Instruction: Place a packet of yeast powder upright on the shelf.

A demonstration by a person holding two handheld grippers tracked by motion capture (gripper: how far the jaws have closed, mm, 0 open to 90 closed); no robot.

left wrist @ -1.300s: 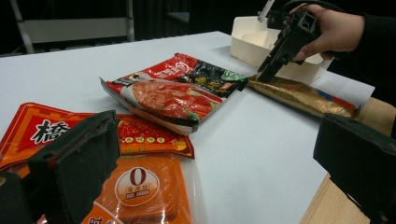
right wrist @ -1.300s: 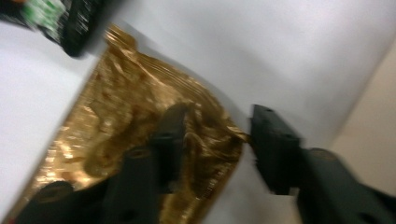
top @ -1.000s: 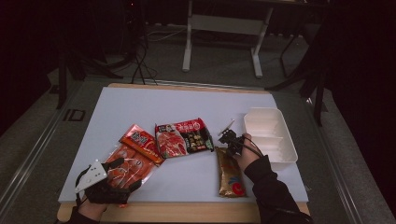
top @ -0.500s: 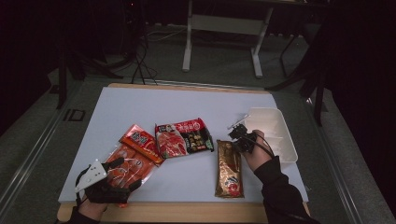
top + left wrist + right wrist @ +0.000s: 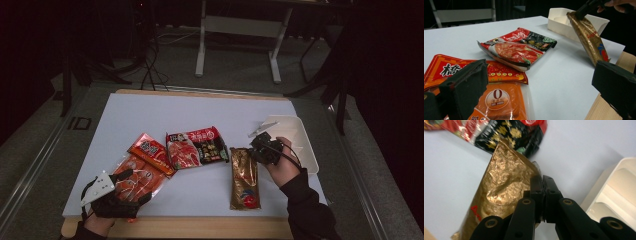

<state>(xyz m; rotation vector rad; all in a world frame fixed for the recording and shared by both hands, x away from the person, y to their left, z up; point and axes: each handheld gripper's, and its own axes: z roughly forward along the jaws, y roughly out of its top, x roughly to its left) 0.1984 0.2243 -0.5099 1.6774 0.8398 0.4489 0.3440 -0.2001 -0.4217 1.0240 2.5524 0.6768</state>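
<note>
- One gold pouch (image 5: 244,177) matters here: right gripper (image 5: 262,148) is pinched shut on its far top edge, jaws pressed together with the foil seam between them.
- Pouch hangs slanted; upper end lifted off the table (image 5: 210,112), lower end near the front edge, seemingly touching the surface.
- Long axis runs from the person outward, toward the white tray (image 5: 306,145).
- Tray sits just beyond and to the right of the gripped end; right hand (image 5: 282,162) is the nearer one by far.
- Left gripper (image 5: 117,187) rests over the orange packet (image 5: 142,172), jaws apart, nothing clamped, well away from the tray.
- Red-and-black packet (image 5: 196,146) lies flat between the two, clear of the pouch's way to the tray.
</note>
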